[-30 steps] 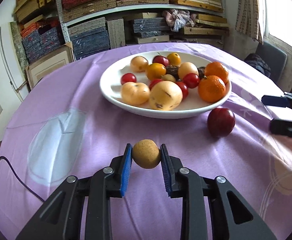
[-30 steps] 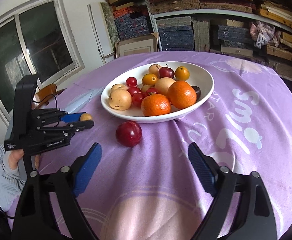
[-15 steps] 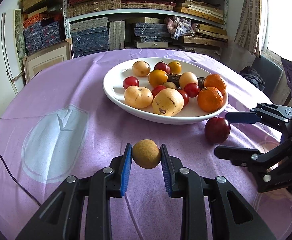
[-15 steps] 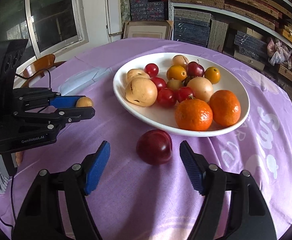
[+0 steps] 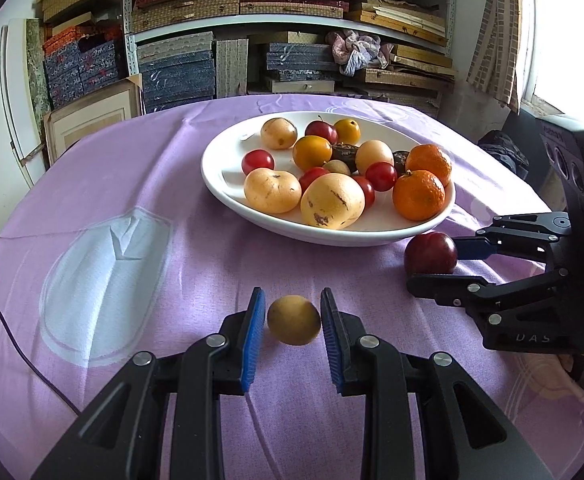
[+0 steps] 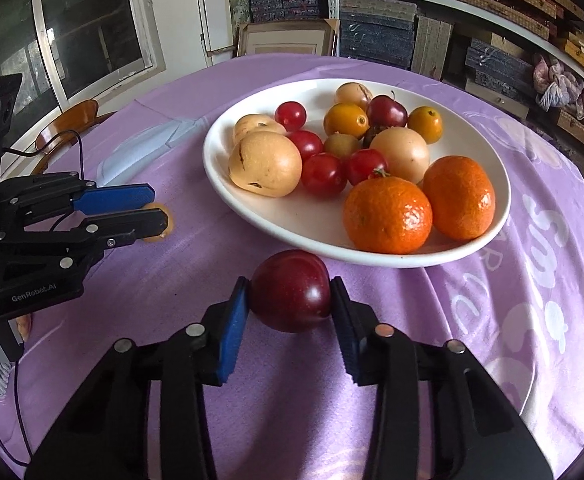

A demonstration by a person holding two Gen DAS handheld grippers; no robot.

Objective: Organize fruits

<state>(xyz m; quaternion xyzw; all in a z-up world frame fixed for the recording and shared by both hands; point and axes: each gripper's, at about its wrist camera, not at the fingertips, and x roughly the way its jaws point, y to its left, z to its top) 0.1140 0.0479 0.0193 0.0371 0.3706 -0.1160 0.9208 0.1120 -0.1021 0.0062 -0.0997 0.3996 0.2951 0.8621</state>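
Note:
A white oval plate (image 5: 227, 176) holds several yellow, red and orange fruits. My left gripper (image 5: 293, 322) is shut on a small yellow fruit (image 5: 294, 320) and holds it just above the purple cloth, in front of the plate. It also shows in the right wrist view (image 6: 153, 220). My right gripper (image 6: 290, 302) has closed around a dark red plum (image 6: 290, 290) that lies on the cloth against the plate's near rim (image 6: 372, 258). Its pads touch the plum's sides. The plum (image 5: 430, 253) and right gripper (image 5: 444, 266) also show in the left wrist view.
A round table under a purple cloth (image 5: 131, 184) carries everything. Shelves of boxes (image 5: 195, 68) stand behind it. A black cable (image 5: 7, 332) runs over the cloth at the left. A wooden chair (image 6: 71, 120) and a window (image 6: 71, 28) lie beyond the table.
My right gripper moved forward to the plum and closed its fingers onto it. My left gripper stayed in place with the yellow fruit in it.

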